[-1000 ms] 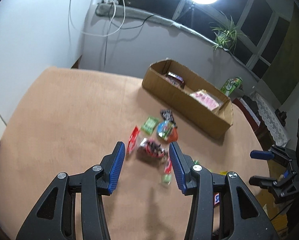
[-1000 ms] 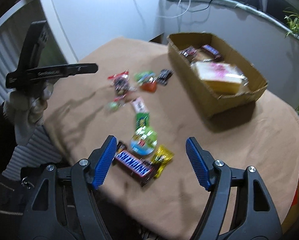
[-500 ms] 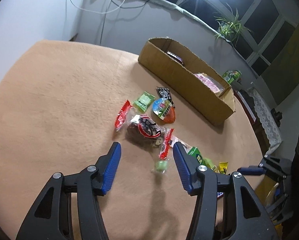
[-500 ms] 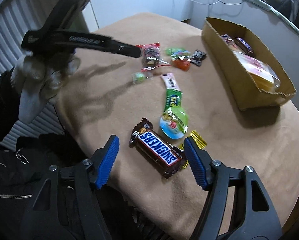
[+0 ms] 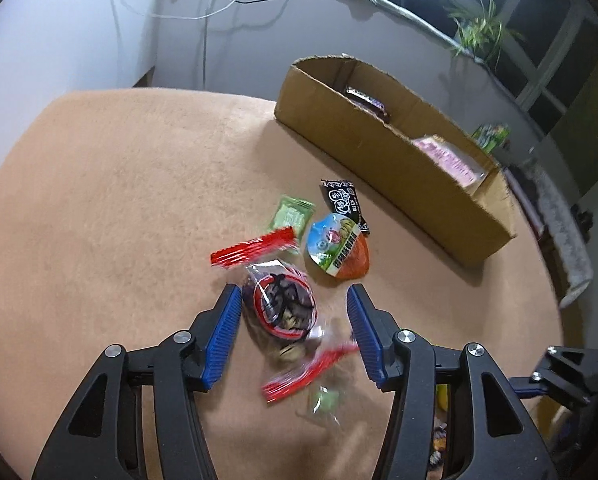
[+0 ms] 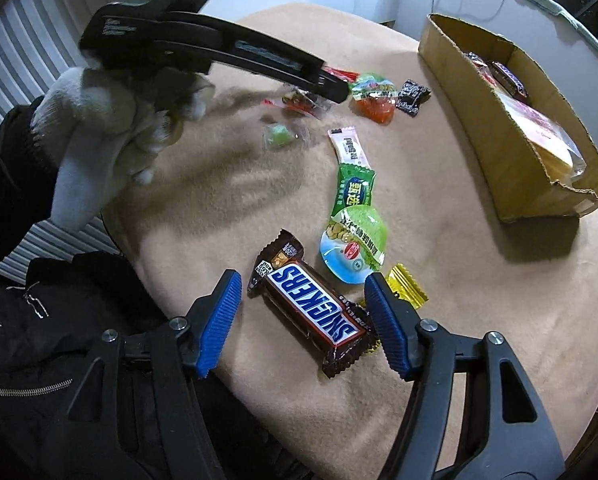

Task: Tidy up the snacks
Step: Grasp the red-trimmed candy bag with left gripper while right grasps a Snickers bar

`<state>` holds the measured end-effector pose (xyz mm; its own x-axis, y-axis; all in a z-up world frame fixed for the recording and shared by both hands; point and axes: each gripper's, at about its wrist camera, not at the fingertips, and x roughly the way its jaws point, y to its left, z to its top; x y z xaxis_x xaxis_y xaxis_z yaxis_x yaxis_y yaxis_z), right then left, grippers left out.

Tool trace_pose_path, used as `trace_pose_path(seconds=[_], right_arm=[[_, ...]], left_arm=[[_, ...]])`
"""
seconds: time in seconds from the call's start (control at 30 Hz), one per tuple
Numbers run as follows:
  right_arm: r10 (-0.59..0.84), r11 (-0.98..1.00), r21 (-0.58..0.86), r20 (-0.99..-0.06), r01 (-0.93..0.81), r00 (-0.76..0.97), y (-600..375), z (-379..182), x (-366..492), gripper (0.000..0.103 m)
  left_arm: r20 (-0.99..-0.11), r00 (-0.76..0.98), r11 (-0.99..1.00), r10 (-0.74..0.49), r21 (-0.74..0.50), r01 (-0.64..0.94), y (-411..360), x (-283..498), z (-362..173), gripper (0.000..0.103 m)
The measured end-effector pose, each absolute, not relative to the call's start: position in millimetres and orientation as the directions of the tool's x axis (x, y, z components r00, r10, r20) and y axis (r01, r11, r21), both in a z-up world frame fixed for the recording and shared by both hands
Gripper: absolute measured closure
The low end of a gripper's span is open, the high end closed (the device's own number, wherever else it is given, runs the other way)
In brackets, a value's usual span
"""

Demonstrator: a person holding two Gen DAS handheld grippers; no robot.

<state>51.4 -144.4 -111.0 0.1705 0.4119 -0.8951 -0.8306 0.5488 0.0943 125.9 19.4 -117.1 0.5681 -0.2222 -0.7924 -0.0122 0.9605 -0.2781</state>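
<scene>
My left gripper [image 5: 294,305] is open, its blue fingers on either side of a clear red-trimmed snack bag [image 5: 281,306] lying on the tan table cloth [image 5: 119,208]. My right gripper [image 6: 302,295] is open, straddling a Snickers bar [image 6: 314,306] near the table's edge. The cardboard box [image 5: 383,152] stands behind the snacks and holds a pink packet [image 5: 445,156] and dark bars; it also shows in the right wrist view [image 6: 495,136]. The left gripper also shows in the right wrist view [image 6: 331,90], over the red-trimmed bag.
Loose snacks lie between the grippers and the box: an orange jelly cup [image 5: 339,246], a green candy [image 5: 291,214], a black packet [image 5: 342,200], a green jelly cup [image 6: 353,244], a green sachet [image 6: 355,188], a white sachet [image 6: 347,148], a yellow candy [image 6: 407,290].
My left gripper has moved forward and down until its fingers flank the red-trimmed bag. My right gripper has moved down over the Snickers bar. Both stay open.
</scene>
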Motion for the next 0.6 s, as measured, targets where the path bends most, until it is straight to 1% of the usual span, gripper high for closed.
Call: trace_pose_path(seconds=[0.03, 0.07, 0.2, 0.27, 0.3, 0.33, 0.4, 0.53, 0.57, 0.6], right_arm=[[0.407, 0.546, 0.09, -0.898, -0.833, 0.169, -143.6, -112.2, 51.4, 0.042], [0.398, 0.543, 0.082, -0.902, -0.836, 0.17, -142.5, -113.9, 51.2, 0.043], [0.379, 0.532, 0.07, -0.911, -0.844, 0.164, -139.1, -119.0, 51.5, 0.044], [0.375, 0.526, 0.074, -0.915, -0.847, 0.153, -137.2, -120.1, 52.2, 0.049], [0.371, 0.524, 0.075, -0.917, -0.848, 0.148, -136.3, -120.6, 52.0, 0.058], [0.365, 0.52, 0.073, -0.92, -0.851, 0.144, -135.7, -121.6, 52.0, 0.059], [0.365, 0.516, 0.076, -0.921, -0.853, 0.139, -135.6, -121.5, 52.3, 0.06], [0.364, 0.517, 0.086, -0.923, -0.852, 0.128, -136.3, -121.8, 53.2, 0.062], [0.364, 0.519, 0.088, -0.923, -0.85, 0.127, -136.1, -122.0, 54.3, 0.063], [0.367, 0.522, 0.09, -0.921, -0.848, 0.128, -136.2, -121.3, 54.3, 0.068]], left_arm=[[-0.798, 0.565, 0.965, -0.21, -0.26, -0.01, 16.8, 127.6, -117.7, 0.049], [-0.803, 0.564, 0.971, -0.193, -0.238, -0.007, 14.0, 128.4, -118.8, 0.049], [-0.811, 0.559, 0.978, -0.17, -0.208, -0.004, 11.3, 132.6, -125.0, 0.049], [-0.806, 0.568, 0.979, -0.166, -0.203, -0.003, 12.8, 131.9, -125.0, 0.049], [-0.805, 0.569, 0.979, -0.166, -0.203, -0.002, 13.4, 132.1, -124.8, 0.049], [-0.805, 0.57, 0.979, -0.165, -0.201, -0.001, 13.0, 133.0, -124.4, 0.049], [-0.804, 0.574, 0.982, -0.158, -0.189, 0.007, 12.7, 131.7, -124.5, 0.052], [-0.802, 0.58, 0.987, -0.139, -0.161, 0.014, 14.5, 131.0, -124.8, 0.064], [-0.8, 0.582, 0.985, -0.147, -0.171, 0.015, 16.6, 130.4, -124.8, 0.065], [-0.799, 0.582, 0.984, -0.153, -0.177, 0.015, 17.8, 130.4, -124.8, 0.065]])
